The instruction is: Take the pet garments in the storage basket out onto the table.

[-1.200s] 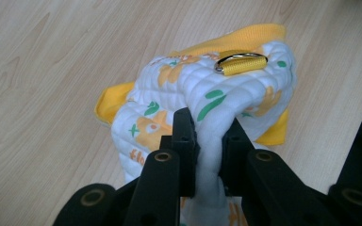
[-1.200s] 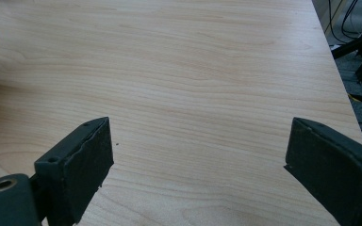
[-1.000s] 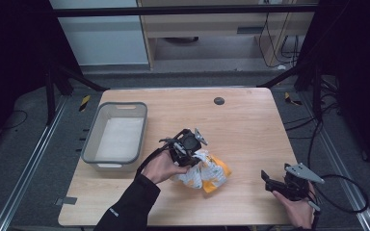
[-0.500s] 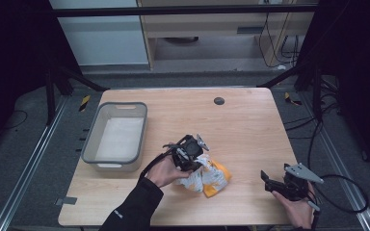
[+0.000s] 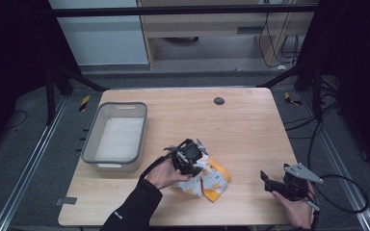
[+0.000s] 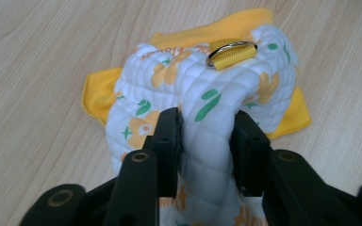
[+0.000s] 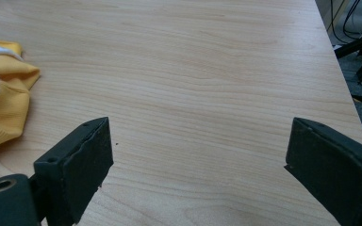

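Note:
A small quilted garment [image 5: 207, 176], white with yellow flowers, green marks and yellow trim, lies bunched on the wooden table [image 5: 241, 125] near its front middle. My left gripper [image 5: 191, 159] is shut on a padded fold of it [image 6: 207, 136]; a yellow strap with a metal ring [image 6: 230, 51] sits on top of the fabric. My right gripper [image 5: 269, 182] is held by a hand near the front right corner, wide open with bare wood between its jaws [image 7: 195, 155]. The garment's yellow edge [image 7: 4, 94] shows at the left of the right gripper view.
A grey plastic bin [image 5: 116, 136] with a pale lining stands at the table's left side. A dark round hole [image 5: 218, 100] marks the far middle of the tabletop. Cables [image 5: 337, 192] trail off the right edge.
The left gripper, holding the garment, has shifted slightly toward the front with the fabric bunching. The right gripper has stayed in place.

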A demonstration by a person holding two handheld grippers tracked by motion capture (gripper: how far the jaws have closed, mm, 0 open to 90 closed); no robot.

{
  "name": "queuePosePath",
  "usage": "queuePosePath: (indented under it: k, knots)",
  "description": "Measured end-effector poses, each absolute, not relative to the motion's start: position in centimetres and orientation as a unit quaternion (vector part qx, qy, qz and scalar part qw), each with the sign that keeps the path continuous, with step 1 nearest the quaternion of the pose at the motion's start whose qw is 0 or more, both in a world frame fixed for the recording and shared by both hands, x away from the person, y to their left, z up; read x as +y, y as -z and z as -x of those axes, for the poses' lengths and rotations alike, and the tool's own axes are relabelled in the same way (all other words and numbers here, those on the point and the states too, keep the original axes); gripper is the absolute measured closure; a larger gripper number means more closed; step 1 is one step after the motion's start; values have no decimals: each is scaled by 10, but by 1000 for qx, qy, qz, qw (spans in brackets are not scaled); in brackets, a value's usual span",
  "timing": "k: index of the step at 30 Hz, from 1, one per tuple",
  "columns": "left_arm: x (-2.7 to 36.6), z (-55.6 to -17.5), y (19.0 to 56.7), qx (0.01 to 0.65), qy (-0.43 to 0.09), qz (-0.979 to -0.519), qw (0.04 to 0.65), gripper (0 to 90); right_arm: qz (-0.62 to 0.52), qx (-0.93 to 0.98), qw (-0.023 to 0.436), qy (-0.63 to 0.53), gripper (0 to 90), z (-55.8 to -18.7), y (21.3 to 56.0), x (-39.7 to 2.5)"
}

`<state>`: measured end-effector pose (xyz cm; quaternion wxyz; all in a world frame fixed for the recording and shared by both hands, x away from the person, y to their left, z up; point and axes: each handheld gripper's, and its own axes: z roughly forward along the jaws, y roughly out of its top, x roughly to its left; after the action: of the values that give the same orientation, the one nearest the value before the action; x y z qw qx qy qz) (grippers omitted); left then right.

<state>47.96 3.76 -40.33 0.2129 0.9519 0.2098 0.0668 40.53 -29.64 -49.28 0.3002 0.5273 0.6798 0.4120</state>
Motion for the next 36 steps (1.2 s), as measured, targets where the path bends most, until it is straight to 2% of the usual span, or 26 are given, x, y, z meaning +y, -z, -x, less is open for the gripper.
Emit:
queuePosePath:
  k: [11, 18, 22, 36]
  knots:
    - [50, -479, 413, 214, -77, -950, 212, 489, -527, 682, 300, -410, 78, -406, 493, -296]
    - [59, -478, 414, 224, -81, -942, 235, 343, -528, 681, 299, -410, 76, -406, 493, -296]
    - [64, -475, 410, 226, -80, -935, 260, 289, -528, 681, 300, -409, 74, -406, 493, -296]
    - [91, -460, 396, 256, -126, -899, 332, 263, -530, 680, 299, -409, 71, -406, 494, -296]
